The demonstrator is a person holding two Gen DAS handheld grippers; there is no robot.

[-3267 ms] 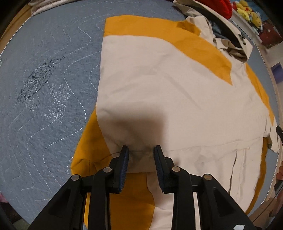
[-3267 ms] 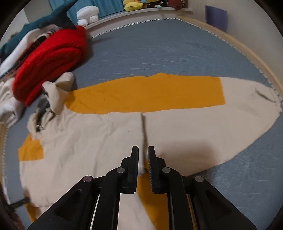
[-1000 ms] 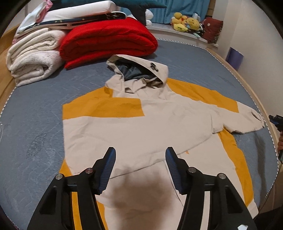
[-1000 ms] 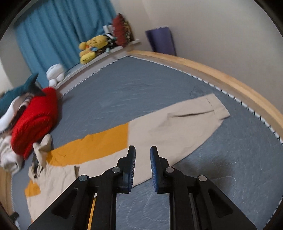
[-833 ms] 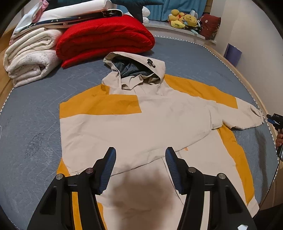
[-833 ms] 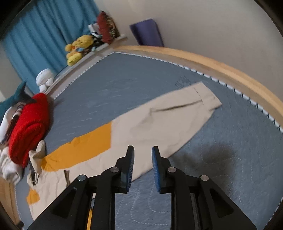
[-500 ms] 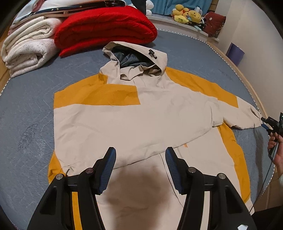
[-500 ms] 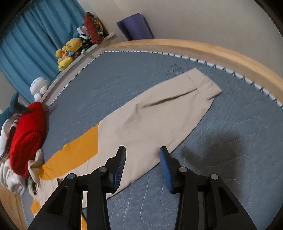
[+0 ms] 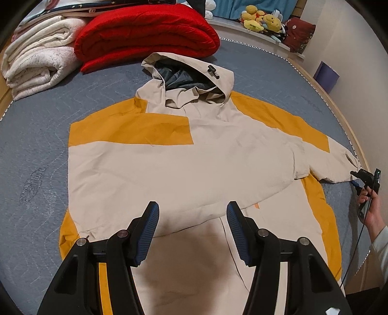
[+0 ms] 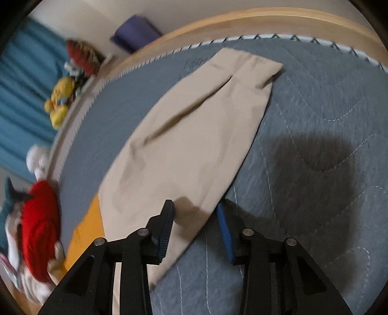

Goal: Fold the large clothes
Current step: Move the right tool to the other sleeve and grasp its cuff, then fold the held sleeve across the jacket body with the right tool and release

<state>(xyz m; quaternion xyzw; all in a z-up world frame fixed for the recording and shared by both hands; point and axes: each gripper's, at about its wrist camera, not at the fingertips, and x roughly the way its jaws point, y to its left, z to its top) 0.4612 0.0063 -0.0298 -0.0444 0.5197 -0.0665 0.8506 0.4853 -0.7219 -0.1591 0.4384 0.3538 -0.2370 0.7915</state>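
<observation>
A cream and mustard hooded jacket (image 9: 184, 164) lies flat on the grey quilted bed, its left sleeve folded across the chest and its hood (image 9: 189, 80) toward the far end. My left gripper (image 9: 192, 230) is open and empty, held above the jacket's lower front. The right sleeve (image 10: 194, 135) stretches out to the bed's edge. My right gripper (image 10: 195, 215) is open, low over that sleeve, its jaws standing either side of the sleeve's near edge. It also shows at the sleeve's cuff in the left wrist view (image 9: 363, 178).
A folded red blanket (image 9: 145, 34) and rolled white blankets (image 9: 36, 65) lie beyond the hood. Plush toys (image 9: 262, 19) sit on a ledge. The bed's wooden rim (image 10: 266, 21) runs just beyond the cuff. A purple box (image 10: 135, 32) stands by the wall.
My left gripper let go of the folded sleeve, opened and rose. My right gripper moved out along the right sleeve toward its cuff, opened, and dropped low over the sleeve's edge.
</observation>
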